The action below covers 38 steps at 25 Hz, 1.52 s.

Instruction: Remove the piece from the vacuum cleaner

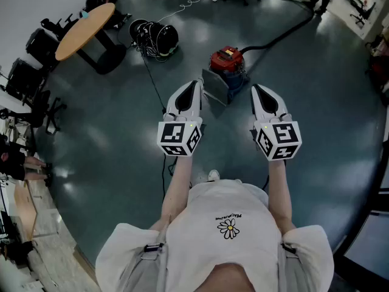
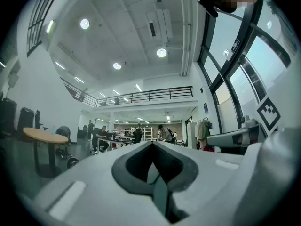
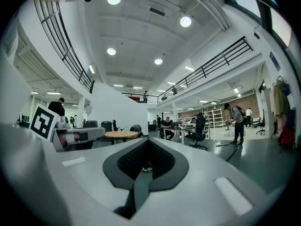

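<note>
The left gripper [image 1: 194,84] and the right gripper [image 1: 256,88] are held side by side in the air. On each of them the two jaws are pressed together at the tips, with nothing between them. Both gripper views look level across the hall, not down at the work.

The vacuum cleaner [image 1: 228,62] stands on the floor [image 1: 121,132], ahead of the tips and below them, about midway between the two grippers. It is touched by neither gripper.

A rounded red top is seen on it, over a darker drum-shaped body. A black hose [image 1: 285,32] runs away from it, beyond and to the right of the right gripper. A flat grey panel [image 1: 214,87] stands at the near side of the machine, closer to the left gripper's tip. It cannot be told for certain whether this panel is the piece to be removed, or how it is fixed.

The body and the panel are judged to be hard, smooth plastic, stiff and rather light, so the jaws could slip on a broad face. An edge or a rim is probably the better place for a grip. The floor looks smooth and glossy, so the machine may slide when it is pulled. It is probably best steadied with one gripper while the piece is drawn off with the other. The hose is expected to bend and gives a poor hold.
</note>
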Each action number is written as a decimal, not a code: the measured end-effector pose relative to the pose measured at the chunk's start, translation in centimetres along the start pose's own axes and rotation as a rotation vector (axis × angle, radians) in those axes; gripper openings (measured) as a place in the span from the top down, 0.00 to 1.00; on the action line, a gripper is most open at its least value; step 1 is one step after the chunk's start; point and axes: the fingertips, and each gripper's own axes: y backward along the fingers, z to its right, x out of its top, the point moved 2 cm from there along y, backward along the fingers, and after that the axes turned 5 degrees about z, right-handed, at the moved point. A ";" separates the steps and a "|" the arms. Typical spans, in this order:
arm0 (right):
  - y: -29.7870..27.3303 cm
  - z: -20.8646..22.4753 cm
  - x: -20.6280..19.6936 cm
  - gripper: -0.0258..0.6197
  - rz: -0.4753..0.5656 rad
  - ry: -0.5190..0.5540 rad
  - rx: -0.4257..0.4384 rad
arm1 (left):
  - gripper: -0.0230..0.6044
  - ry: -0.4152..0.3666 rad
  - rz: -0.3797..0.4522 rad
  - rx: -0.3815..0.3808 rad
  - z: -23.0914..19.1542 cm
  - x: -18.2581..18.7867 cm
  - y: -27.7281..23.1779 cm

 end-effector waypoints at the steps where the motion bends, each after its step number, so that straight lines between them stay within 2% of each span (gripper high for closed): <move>1: -0.2 -0.1 0.0 0.93 -0.001 0.003 0.001 | 0.96 0.001 0.001 0.001 -0.2 0.0 0.0; 12: -1.2 -0.9 -1.2 0.93 -0.024 0.019 0.009 | 0.96 0.017 -0.015 -0.003 -1.5 -1.2 0.1; 18: -1.9 -1.2 -1.1 0.93 0.005 -0.021 0.021 | 0.96 0.032 -0.031 -0.012 -2.5 -2.0 -0.4; 27: -5.4 -2.2 -3.7 0.93 -0.038 -0.005 0.008 | 0.96 0.066 -0.054 -0.022 -6.4 -4.4 -1.9; 33: -6.3 0.0 -6.5 0.93 -0.120 -0.017 -0.042 | 0.96 0.123 -0.112 -0.029 -7.8 -7.6 -4.4; 38: -9.8 3.7 -8.4 0.93 -0.150 -0.048 -0.034 | 0.96 0.137 -0.162 -0.029 -8.0 -10.4 -8.6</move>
